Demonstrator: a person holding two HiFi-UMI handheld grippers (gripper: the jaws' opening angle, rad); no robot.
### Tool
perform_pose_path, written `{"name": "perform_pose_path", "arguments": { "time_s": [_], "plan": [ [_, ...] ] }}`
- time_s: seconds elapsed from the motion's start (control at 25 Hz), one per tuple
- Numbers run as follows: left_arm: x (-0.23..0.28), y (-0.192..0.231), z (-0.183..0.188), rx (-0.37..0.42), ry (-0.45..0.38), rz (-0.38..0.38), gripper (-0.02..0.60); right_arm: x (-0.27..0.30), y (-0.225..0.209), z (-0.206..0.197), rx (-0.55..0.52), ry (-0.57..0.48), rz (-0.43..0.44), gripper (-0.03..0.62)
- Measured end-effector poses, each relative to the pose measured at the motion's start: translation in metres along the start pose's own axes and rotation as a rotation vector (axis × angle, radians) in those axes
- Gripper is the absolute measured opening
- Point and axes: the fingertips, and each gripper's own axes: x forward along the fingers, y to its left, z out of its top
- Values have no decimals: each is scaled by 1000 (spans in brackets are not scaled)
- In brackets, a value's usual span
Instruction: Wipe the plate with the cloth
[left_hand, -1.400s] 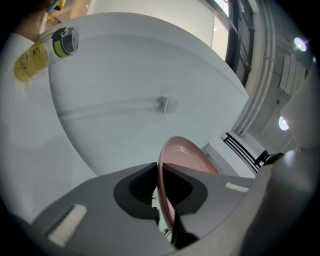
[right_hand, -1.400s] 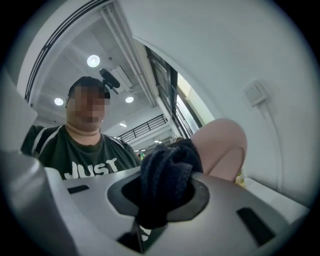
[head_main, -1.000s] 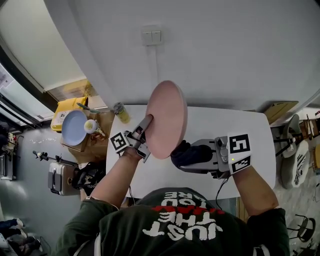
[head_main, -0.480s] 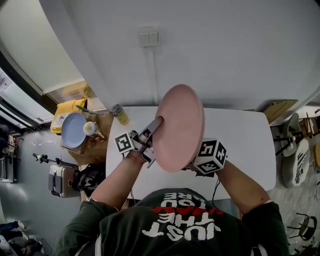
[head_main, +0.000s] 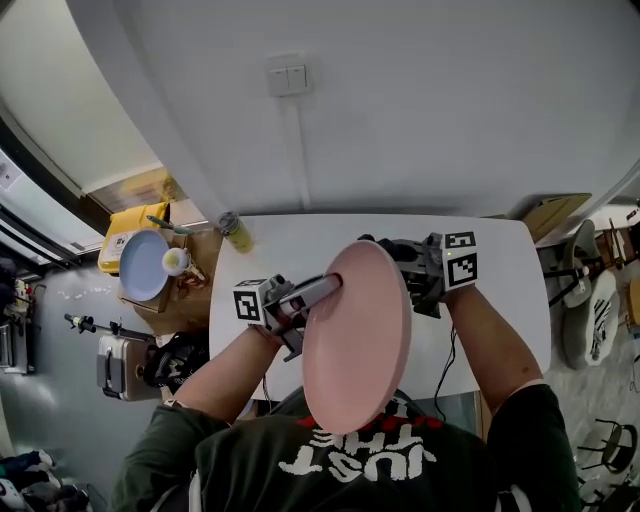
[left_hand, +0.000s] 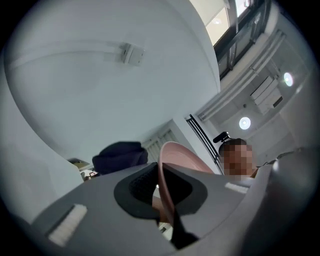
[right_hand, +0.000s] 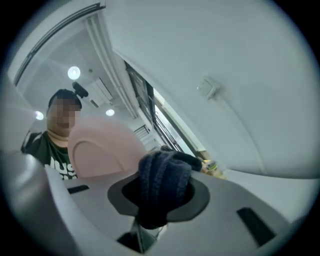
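Note:
A pink plate (head_main: 357, 340) is held up on edge above the white table (head_main: 490, 250), its broad face turned to the head camera. My left gripper (head_main: 328, 286) is shut on its left rim; in the left gripper view the thin pink plate (left_hand: 167, 170) edge runs between the pads. My right gripper (head_main: 382, 248) is at the plate's far top edge, shut on a dark blue cloth (head_main: 374, 243). In the right gripper view the cloth (right_hand: 162, 180) bulges from the jaws, with the plate (right_hand: 102, 150) underside and its foot ring just beyond. Whether the cloth touches the plate I cannot tell.
Left of the table a brown stand carries a pale blue plate (head_main: 145, 265) and a small cup. A yellow bottle (head_main: 238, 232) stands at the table's far left corner. A wall switch (head_main: 286, 77) is on the white wall behind. Bags lie on the floor at left.
The plate has tipped and swung down toward the person. My right gripper with the cloth went from the plate's near lower edge, behind it, to its far top edge.

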Motion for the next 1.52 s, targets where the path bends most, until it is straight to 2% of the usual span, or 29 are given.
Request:
{"name": "perform_pose_path", "arguments": {
  "time_s": [0.12,0.24,0.4,0.8,0.92,1.04,1.36,1.52],
  "plan": [
    [11,1,-23,-55,42,-37,17,16,6,9,26,-29,128,74],
    [15,3,-33,-85,46,-54,17,26,21,9,63,-29,255,74],
    [13,4,-30,-72,39,-45,18,18,27,18,83,-72,318,74],
    [-19,27,6,5,-47,84,18,-10,56,65,-40,-95,344,74],
    [-25,30,23,0,-105,131,18,-15,74,76,-96,-87,361,74],
    [-40,40,43,23,-166,208,18,-16,90,83,-151,-58,362,74],
    [-74,60,97,89,-346,408,18,-7,117,71,-241,13,328,74],
    [-80,62,109,102,-408,455,18,7,125,45,-228,54,323,74]
  ]
}}
